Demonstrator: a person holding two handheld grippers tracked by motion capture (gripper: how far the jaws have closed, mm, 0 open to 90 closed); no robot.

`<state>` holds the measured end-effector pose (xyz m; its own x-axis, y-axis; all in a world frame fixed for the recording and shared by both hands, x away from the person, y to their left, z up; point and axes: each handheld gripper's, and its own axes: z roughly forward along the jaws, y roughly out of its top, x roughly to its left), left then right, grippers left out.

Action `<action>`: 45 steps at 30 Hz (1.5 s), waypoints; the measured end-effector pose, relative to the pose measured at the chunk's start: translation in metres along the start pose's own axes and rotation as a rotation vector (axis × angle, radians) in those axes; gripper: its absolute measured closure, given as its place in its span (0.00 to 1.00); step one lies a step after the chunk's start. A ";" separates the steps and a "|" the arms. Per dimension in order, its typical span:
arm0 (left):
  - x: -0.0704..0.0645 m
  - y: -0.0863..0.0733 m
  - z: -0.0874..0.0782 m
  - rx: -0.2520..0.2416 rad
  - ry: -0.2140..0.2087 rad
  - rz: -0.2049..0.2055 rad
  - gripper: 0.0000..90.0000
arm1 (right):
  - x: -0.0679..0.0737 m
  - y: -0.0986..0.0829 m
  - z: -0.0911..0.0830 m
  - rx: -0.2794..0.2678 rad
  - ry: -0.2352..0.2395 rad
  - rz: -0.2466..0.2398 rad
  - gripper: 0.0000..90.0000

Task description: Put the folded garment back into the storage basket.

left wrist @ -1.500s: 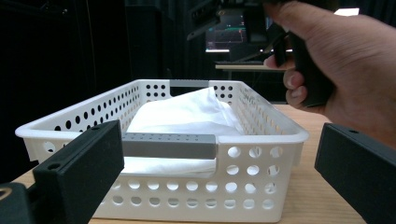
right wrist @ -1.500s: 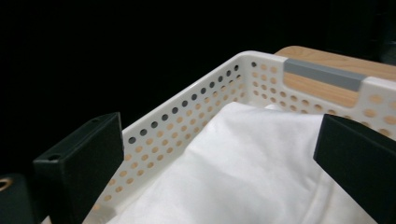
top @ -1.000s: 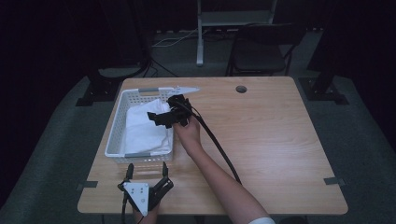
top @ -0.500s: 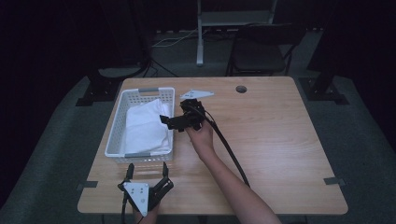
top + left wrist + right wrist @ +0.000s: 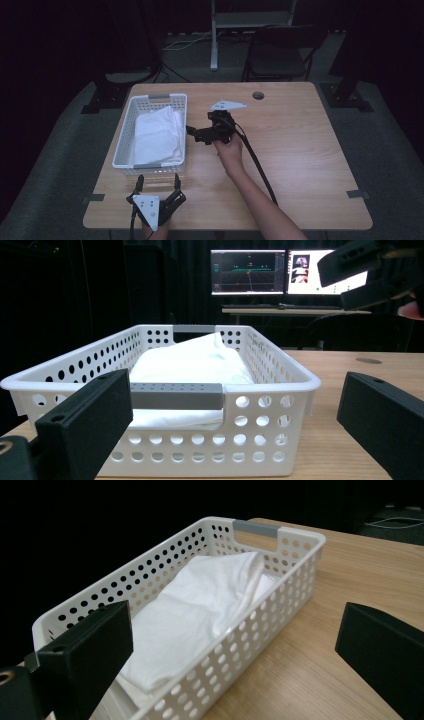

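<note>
A white perforated basket (image 5: 125, 134) with grey handles stands on the left half of the table. A folded white cloth (image 5: 157, 134) lies inside it. My right gripper (image 5: 193, 134) hovers just right of the basket, its jaws open, empty and pointing at the basket's side. In the right gripper view the basket (image 5: 295, 547) and cloth (image 5: 200, 610) lie ahead between the open jaws. My left gripper (image 5: 158, 180) rests at the table's near edge, open and empty, facing the basket's near end. The left gripper view shows the basket wall (image 5: 270, 390) and the cloth (image 5: 195, 357) close ahead.
The wooden table (image 5: 310, 150) stretches bare to the right, with a round cable hole (image 5: 258, 95) near its far edge. A dark chair (image 5: 280, 50) stands beyond the table. Two lit monitors (image 5: 247, 272) sit on a far desk. The right gripper's cable (image 5: 257, 162) trails along the forearm.
My right gripper has drawn back from the cloth in the basket and moved right, out over the table. The cloth stays in the basket. The left gripper has not moved.
</note>
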<state>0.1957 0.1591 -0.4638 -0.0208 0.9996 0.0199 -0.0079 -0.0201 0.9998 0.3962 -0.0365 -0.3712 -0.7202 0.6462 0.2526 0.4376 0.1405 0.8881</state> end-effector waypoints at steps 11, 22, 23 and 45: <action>0.000 0.000 0.000 0.002 -0.009 0.002 0.02 | -0.011 -0.014 -0.026 -0.014 -0.034 0.021 0.02; 0.000 0.000 0.001 0.001 -0.013 0.001 0.02 | -0.017 -0.030 -0.062 -0.029 -0.073 -0.003 0.02; 0.000 0.000 0.000 0.003 -0.014 0.001 0.02 | -0.017 -0.031 -0.065 -0.032 -0.073 0.001 0.02; 0.001 0.000 0.001 0.002 -0.020 0.001 0.02 | -0.033 -0.088 -0.134 -0.016 -0.166 0.024 0.02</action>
<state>0.1963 0.1596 -0.4637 -0.0007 0.9998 0.0213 -0.0063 -0.0213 0.9998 0.3095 -0.1706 -0.4060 -0.6102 0.7646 0.2075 0.4438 0.1129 0.8890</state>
